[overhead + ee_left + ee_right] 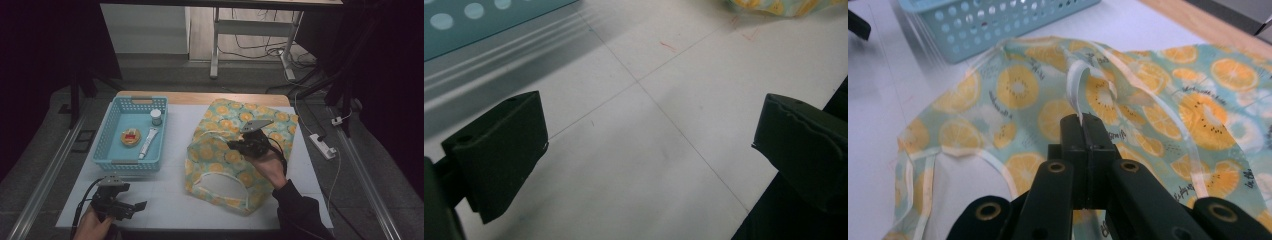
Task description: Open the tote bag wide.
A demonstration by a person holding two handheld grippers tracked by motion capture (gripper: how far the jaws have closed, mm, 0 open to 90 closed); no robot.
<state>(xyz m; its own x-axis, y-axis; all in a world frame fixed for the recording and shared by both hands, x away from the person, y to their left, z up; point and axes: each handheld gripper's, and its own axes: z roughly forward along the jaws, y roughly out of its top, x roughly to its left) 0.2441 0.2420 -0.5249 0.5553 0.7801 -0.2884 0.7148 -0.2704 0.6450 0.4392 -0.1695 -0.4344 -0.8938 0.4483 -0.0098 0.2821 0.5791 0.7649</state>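
The right gripper [1082, 120] is clamped tight on a white strap [1075, 87] sewn to the edge of a fruit-print apron [235, 150], its jaws pressed together with the strap pinched between them. Holding that narrow strap rather than the broad cloth looks like a way to lift one part of the apron clear of the rest, so a layer can be pulled over or straightened. The cloth rises in a soft ridge toward the grip and lies flat elsewhere, spread over the right half of the table [170, 200], with its rounded white-trimmed opening near the person's side.

The left gripper [131, 207] rests low at the near left corner of the table, jaws wide apart with nothing between them, well apart from the apron; it seems parked until a second hold is needed.

Behind it sits a blue basket [112, 150] holding a small jar [156, 117], a tube [148, 142] and a round tin [131, 137], kept just beside the apron.
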